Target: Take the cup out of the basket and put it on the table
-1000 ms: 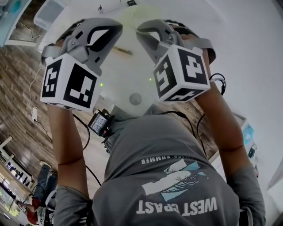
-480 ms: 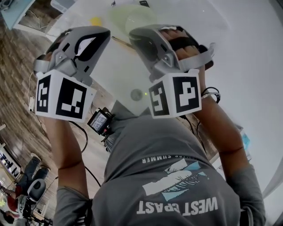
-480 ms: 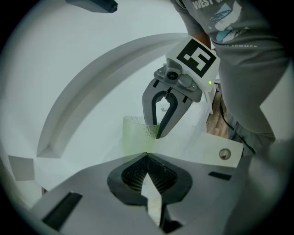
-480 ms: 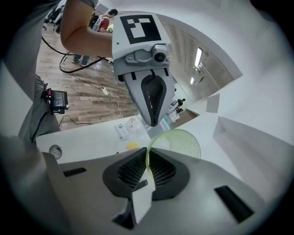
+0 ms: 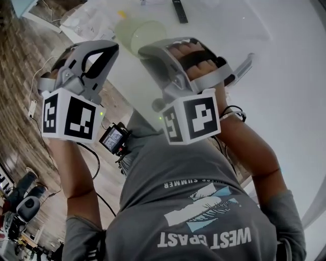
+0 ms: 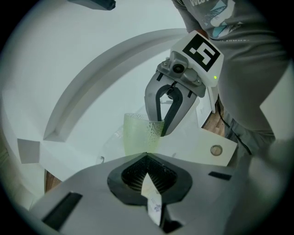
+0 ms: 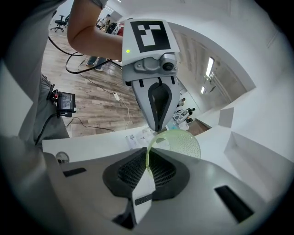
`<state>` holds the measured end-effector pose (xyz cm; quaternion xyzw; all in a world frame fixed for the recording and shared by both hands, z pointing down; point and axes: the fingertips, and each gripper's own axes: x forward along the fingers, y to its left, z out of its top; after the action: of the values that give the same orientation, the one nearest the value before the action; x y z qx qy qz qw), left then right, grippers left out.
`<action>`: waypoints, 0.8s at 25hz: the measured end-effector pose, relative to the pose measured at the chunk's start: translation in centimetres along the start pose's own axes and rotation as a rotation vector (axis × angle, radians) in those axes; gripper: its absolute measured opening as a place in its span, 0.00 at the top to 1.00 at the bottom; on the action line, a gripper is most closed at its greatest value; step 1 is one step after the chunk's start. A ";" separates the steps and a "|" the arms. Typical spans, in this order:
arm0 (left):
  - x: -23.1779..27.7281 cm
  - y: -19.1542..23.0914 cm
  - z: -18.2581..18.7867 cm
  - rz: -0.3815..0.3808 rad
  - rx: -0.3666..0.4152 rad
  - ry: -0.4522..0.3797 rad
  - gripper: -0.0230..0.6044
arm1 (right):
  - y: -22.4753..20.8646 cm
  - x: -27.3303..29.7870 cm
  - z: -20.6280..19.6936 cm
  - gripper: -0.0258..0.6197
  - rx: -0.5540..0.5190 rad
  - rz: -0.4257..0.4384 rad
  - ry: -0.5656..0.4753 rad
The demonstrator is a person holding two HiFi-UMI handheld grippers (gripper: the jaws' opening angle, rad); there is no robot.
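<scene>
Where the cup is: the pale green dimpled plastic cup is over the white desk, at the far tips of both my grippers. I cannot tell whether its base rests on the desk.
Right gripper: my fingers are clamped on the cup's rim, and the thin wall runs in between the pads.
Left gripper: my fingers are pressed together with nothing between them. Their tips are just beside the cup's wall, touching or not I cannot tell.
Far desk: a dark remote control lies beyond the cup, apart from it.
Left: wooden floor.
Near: my grey T-shirt.
</scene>
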<state>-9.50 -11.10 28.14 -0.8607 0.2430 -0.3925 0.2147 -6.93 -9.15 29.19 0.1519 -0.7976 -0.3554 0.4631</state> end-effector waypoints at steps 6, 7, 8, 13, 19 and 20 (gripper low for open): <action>0.2 -1.0 -2.3 0.003 -0.047 0.035 0.95 | 2.4 1.9 0.8 0.92 -0.001 0.107 -0.024; 0.1 -1.2 -2.8 0.002 -0.057 0.042 0.95 | 2.9 2.4 0.9 0.92 -0.001 0.130 -0.023; 0.1 -1.5 -3.3 0.001 -0.068 0.048 0.95 | 3.4 2.8 1.1 0.92 -0.002 0.152 -0.022; 0.7 -2.5 -5.5 -0.007 -0.112 0.071 0.95 | 5.5 4.9 1.1 0.92 0.000 0.245 -0.014; 1.0 -3.7 -7.8 -0.018 -0.160 0.083 0.95 | 7.8 7.0 1.3 0.92 0.028 0.346 0.017; 1.1 -3.7 -8.1 -0.020 -0.166 0.085 0.95 | 8.1 7.3 1.3 0.92 0.030 0.361 0.021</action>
<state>-14.26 -10.21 35.69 -0.8604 0.2750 -0.4095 0.1279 -11.14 -7.08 39.10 0.0169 -0.8123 -0.2528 0.5253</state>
